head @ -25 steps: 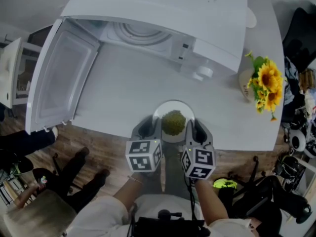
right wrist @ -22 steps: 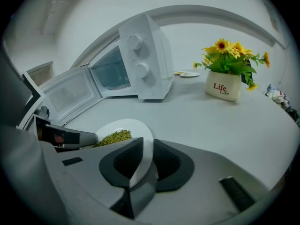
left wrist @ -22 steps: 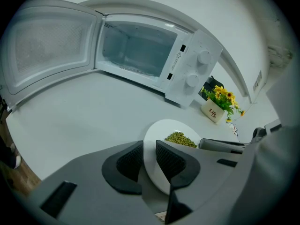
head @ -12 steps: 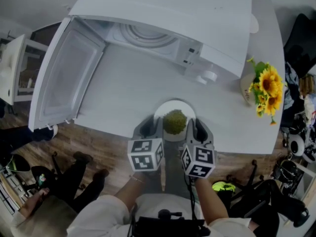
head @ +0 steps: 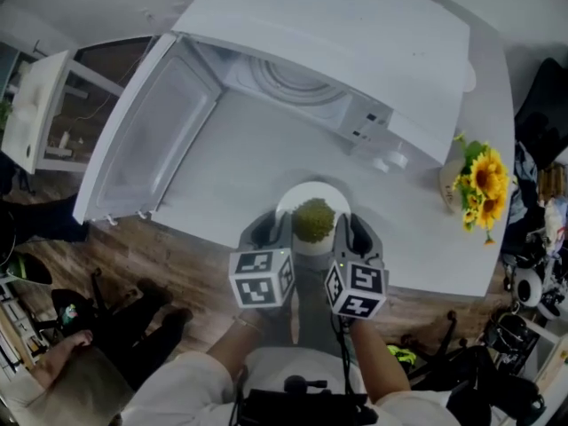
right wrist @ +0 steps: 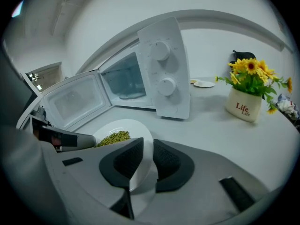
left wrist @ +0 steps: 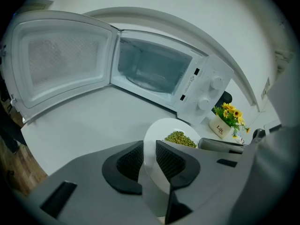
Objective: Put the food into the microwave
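Gripping a white plate [head: 300, 193] from both sides, the two grippers are sharing its weight. The left gripper [left wrist: 150, 161] is pinching the plate's near-left rim, and the right gripper [right wrist: 145, 165] is pinching the near-right rim. Each pair of dark ribbed pads is narrowed to a slit with only the thin rim between them. This two-sided hold is probably meant to keep the plate level, so that loose pieces do not roll off. Whether the plate is resting on the white table [head: 231, 158] or being held just above it cannot be told. The food [head: 313, 219] is sitting as a small heap of little round green pieces, looking like peas or beans. It is piled at the middle of the plate, just beyond the jaw tips and between the two grippers, and is not yet inside the microwave [head: 373, 43]. That white microwave is standing well beyond the jaws. Its door [head: 146, 140] is hanging fully open out to the left of the jaws. This is leaving the cavity and its round turntable [head: 288, 76] exposed and free to receive the plate. A pot of sunflowers [right wrist: 246, 104] is standing beyond and to the right of the right jaws, beside the microwave's dial panel and apart from the plate.
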Tool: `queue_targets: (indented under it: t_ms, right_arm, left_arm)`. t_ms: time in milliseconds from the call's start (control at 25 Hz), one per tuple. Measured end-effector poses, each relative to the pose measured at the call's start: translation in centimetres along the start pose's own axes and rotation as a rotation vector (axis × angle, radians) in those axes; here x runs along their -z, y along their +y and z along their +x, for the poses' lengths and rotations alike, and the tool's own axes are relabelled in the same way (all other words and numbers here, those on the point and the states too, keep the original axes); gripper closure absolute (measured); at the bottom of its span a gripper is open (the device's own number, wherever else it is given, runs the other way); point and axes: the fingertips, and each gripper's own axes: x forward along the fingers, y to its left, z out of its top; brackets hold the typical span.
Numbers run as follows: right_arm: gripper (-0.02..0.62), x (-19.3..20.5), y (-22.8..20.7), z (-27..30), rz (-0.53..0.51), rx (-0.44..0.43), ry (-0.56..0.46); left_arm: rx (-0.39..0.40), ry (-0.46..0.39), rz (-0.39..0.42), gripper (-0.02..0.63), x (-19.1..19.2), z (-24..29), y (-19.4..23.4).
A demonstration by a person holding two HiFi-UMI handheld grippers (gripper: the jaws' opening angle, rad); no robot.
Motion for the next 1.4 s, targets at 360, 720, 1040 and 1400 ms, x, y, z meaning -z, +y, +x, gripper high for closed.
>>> queue_targets:
  t_ms: [360,720,1040,1400]
  right_arm:
    - [0.531,-3.6,4.4,0.9,-0.027,-0.065,-0.050]
    - [0.531,-7.8,8.0,2.0,-0.052,-0.100,-0.109]
    - [0.531,-11.5,10.1,2.6,-0.073,-0.108,-0.160]
    - [0.531,-14.6,11.6,3.8,-0.070,-0.094,-0.204]
  left_arm:
    - [-0.048,-0.072,-0.025,0.512,-3.8,-2.4,3.3]
    - [-0.067,-0.134,-0.021,0.512,-8.3,-3.9,5.8]
    - [-0.066,-0.177,-0.012,0.512,-12.0,-4.4,7.1]
    - [-0.048,-0.216,-0.006,0.512,-15.7,-4.0,8.4]
